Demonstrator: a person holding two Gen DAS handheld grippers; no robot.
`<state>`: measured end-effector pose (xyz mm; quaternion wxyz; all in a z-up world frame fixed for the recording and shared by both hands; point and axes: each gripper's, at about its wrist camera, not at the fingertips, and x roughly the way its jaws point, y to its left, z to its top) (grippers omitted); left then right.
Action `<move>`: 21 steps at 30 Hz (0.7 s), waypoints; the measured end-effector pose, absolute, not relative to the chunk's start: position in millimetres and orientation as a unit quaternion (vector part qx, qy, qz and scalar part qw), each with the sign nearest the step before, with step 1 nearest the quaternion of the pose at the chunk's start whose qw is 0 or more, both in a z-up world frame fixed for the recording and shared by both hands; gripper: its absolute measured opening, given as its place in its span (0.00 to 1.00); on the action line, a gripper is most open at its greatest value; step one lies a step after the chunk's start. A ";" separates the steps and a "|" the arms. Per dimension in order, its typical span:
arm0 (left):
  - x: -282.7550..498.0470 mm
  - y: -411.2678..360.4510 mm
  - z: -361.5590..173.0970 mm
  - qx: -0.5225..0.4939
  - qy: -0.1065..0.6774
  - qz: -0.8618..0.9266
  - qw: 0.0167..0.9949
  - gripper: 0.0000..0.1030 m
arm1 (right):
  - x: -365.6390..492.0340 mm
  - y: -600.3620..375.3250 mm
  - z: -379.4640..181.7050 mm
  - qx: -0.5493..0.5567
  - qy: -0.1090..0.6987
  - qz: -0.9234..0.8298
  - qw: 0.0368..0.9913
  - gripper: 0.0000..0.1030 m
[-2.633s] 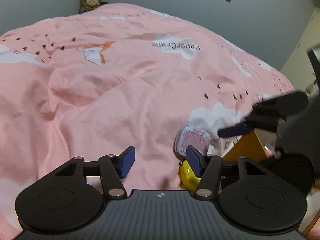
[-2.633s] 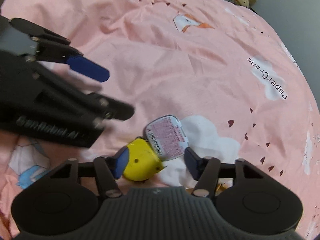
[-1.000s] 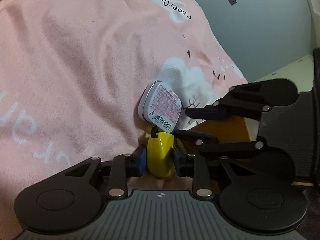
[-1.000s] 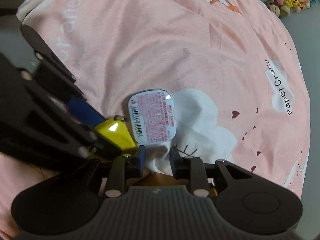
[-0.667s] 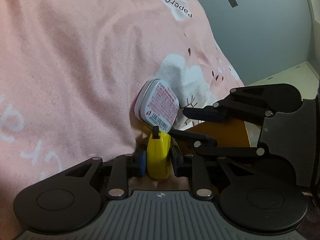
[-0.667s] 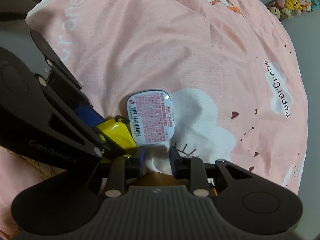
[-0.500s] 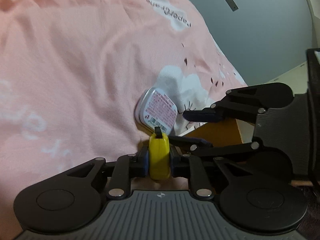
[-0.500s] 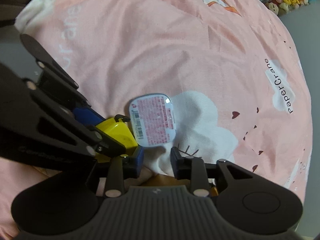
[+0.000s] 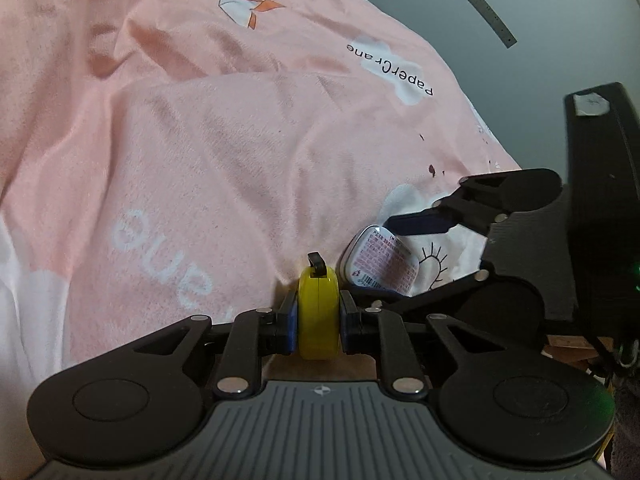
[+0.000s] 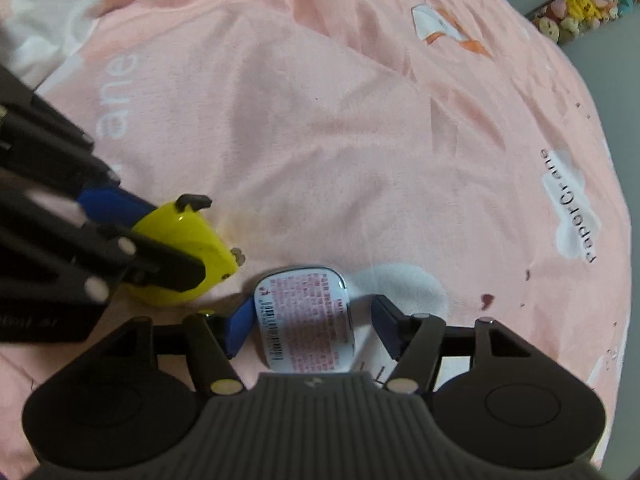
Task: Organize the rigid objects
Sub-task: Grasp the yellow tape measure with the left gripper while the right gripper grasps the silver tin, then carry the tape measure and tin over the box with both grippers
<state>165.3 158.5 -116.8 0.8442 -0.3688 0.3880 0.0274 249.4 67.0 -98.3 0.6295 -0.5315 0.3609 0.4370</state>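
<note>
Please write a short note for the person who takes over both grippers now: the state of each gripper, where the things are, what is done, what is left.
Left gripper: shut on the round yellow plastic tape measure, held on edge above the pink bedsheet.
Right gripper: jaws opening around the small rounded metal tin with a pink label; the tin lies flat on the sheet, not gripped.
Done: tape measure picked up.
Left: close on the tin, lift it, place both things.
</note>
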 end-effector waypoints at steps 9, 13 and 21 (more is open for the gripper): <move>164.3 156.5 -113.6 -0.364 0.386 0.027 0.847 0.21 | 246.5 66.5 -98.5 -0.509 0.380 0.432 0.641 0.48; 160.5 153.9 -106.3 -0.356 0.380 0.032 0.853 0.21 | 239.4 55.7 -84.6 -0.495 0.371 0.429 0.658 0.47; 153.8 143.7 -72.7 -0.331 0.347 0.029 0.877 0.21 | 225.8 27.2 -45.5 -0.466 0.349 0.421 0.696 0.47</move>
